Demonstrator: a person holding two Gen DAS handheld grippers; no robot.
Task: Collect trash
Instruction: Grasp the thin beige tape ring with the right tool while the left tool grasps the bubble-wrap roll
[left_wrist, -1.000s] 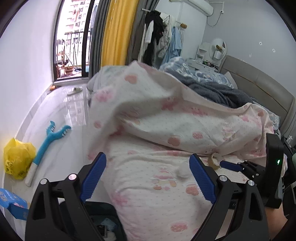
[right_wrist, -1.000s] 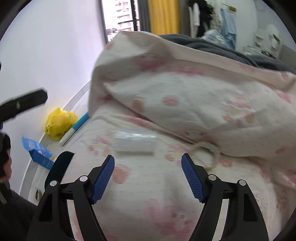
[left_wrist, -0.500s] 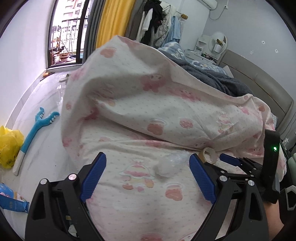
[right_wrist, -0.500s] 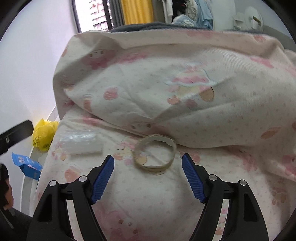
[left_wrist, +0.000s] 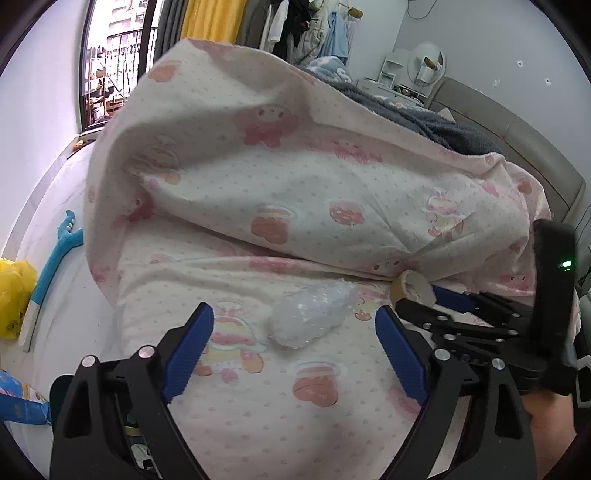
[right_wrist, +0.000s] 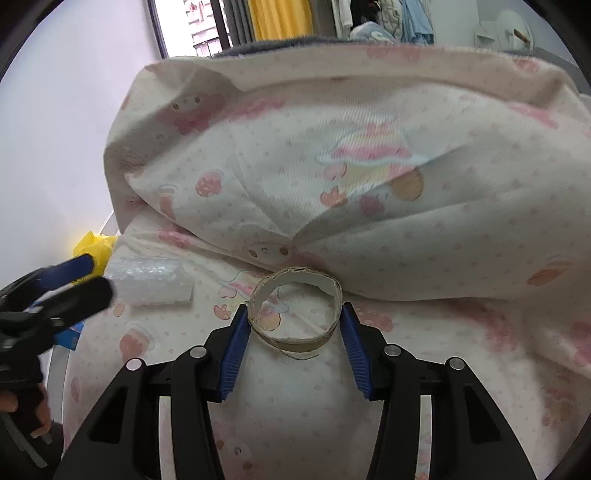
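Observation:
A wad of clear bubble wrap lies on the pink-patterned bed cover, just between the fingertips of my left gripper. Its jaws are closing slightly but stand wide, and neither pad touches the wad. A flat cardboard tape ring lies to the right of the wad, at the foot of the quilt fold. My right gripper is closing on the cardboard ring, and a blue pad meets it on each side. The left wrist view has the cardboard ring at the right gripper's tips. In the right wrist view the bubble wrap sits at the left.
A thick fold of quilt rises right behind both items. On the floor to the left lie a yellow bag, a blue long-handled tool and a blue packet. A padded headboard stands at the far right.
Both grippers moved forward and down toward the bed. The right gripper's jaws narrowed from wide apart to the sides of the ring. The bubble wrap now lies between the left fingertips.

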